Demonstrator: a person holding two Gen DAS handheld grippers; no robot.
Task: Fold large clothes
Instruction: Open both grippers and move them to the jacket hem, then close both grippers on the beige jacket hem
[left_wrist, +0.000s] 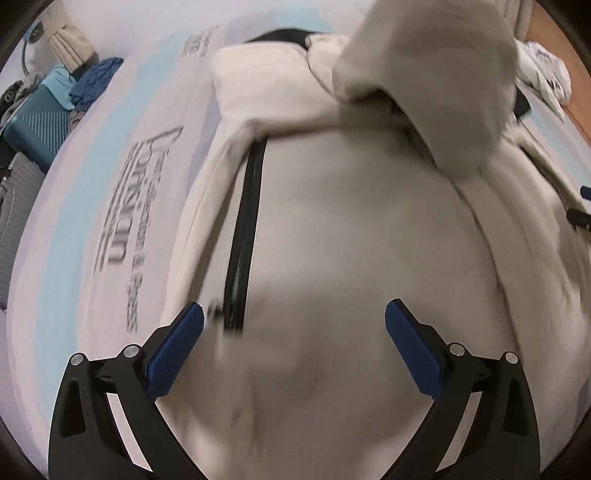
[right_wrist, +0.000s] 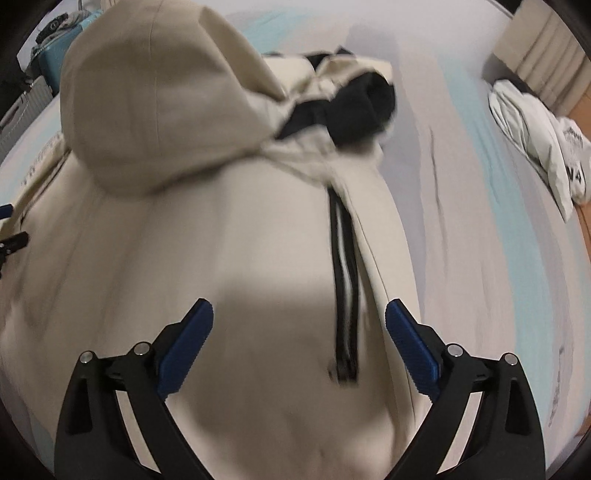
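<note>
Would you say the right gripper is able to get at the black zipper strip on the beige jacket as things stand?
Probably yes. The right gripper is open above the beige jacket, and the black zipper strip lies exposed just ahead between its fingers, toward the right one. Nothing covers it; the hood lies farther away.

Matt beige cloth on the jacket, smooth and soft-looking, lightly creased; same dull weave on its hood at 11 o'clock in the right wrist view. Glossy black zipper tape, slick beside the cloth. Black fleecy-looking lining at 1 o'clock. Ribbed blue pads, seemingly rubbery, on matt black plastic jaws with shiny metal pins. Smooth printed bed sheet, pale, faintly wrinkled. Hard ridged teal plastic on the suitcase at 10 o'clock.
</note>
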